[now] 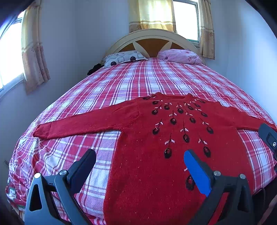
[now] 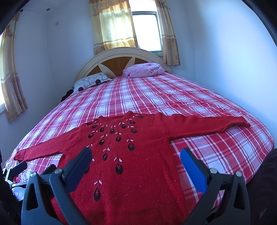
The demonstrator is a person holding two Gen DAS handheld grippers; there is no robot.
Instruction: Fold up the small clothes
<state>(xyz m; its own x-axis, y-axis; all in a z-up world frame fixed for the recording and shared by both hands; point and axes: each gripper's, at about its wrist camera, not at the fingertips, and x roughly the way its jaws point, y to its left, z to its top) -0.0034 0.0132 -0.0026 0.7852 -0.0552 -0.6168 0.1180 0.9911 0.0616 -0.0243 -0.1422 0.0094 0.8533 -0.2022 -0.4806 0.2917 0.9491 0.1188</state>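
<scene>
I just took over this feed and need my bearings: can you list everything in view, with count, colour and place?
sweater: one, red knit with dark flower motifs, flat face up on the near bed, sleeves spread.
bedsheet: one, red and white plaid, covering the bed.
patterned pillow: one, white with dark shapes, head of bed, left.
pink pillow: one, pink, head of bed, right.
headboard: one, cream and brown, arched.
curtains: beige, at both windows.
dark bundle: one, black, beside the patterned pillow.
left gripper: open, over the sweater's left edge.
right gripper: open, over the sweater's right side.
</scene>
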